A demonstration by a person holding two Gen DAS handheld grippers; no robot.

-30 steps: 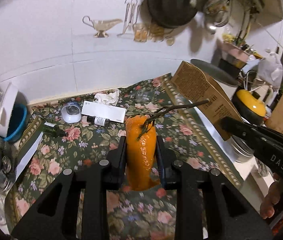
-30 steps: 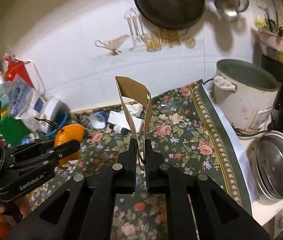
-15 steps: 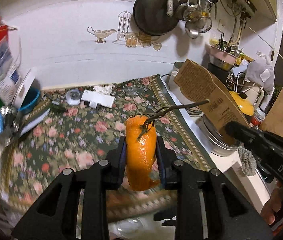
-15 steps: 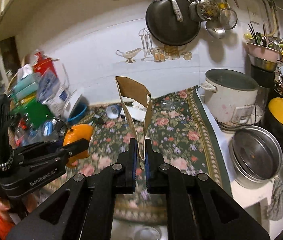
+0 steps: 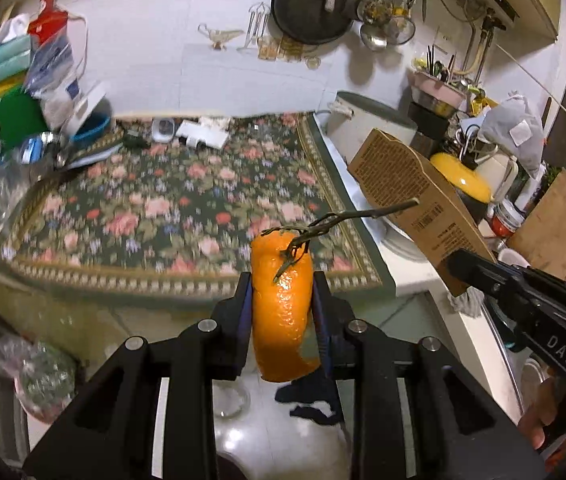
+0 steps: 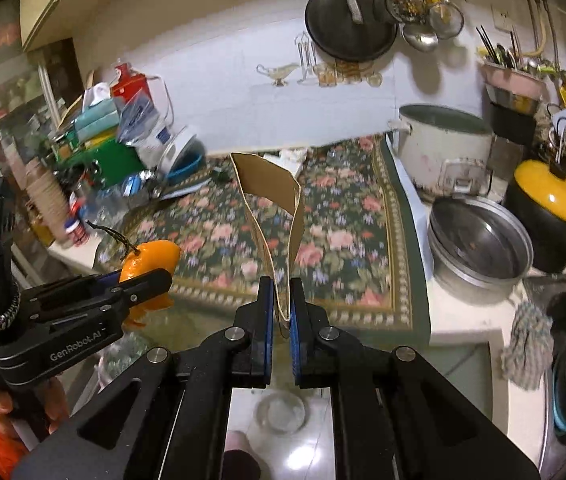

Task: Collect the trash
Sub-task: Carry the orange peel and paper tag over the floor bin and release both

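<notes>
The orange peel [image 5: 282,312], its twig sticking up, is clamped in the left gripper [image 5: 282,310]; the folded brown cardboard [image 6: 273,216] is pinched in the right gripper [image 6: 281,320]. Both have pulled back since 1 second ago: the floral cloth on the counter [image 5: 163,216] that lay directly beneath them now sits ahead, with pale floor tiles [image 5: 267,436] below. The left gripper reads "GenRobot.AI", the right one "DAS"
</notes>
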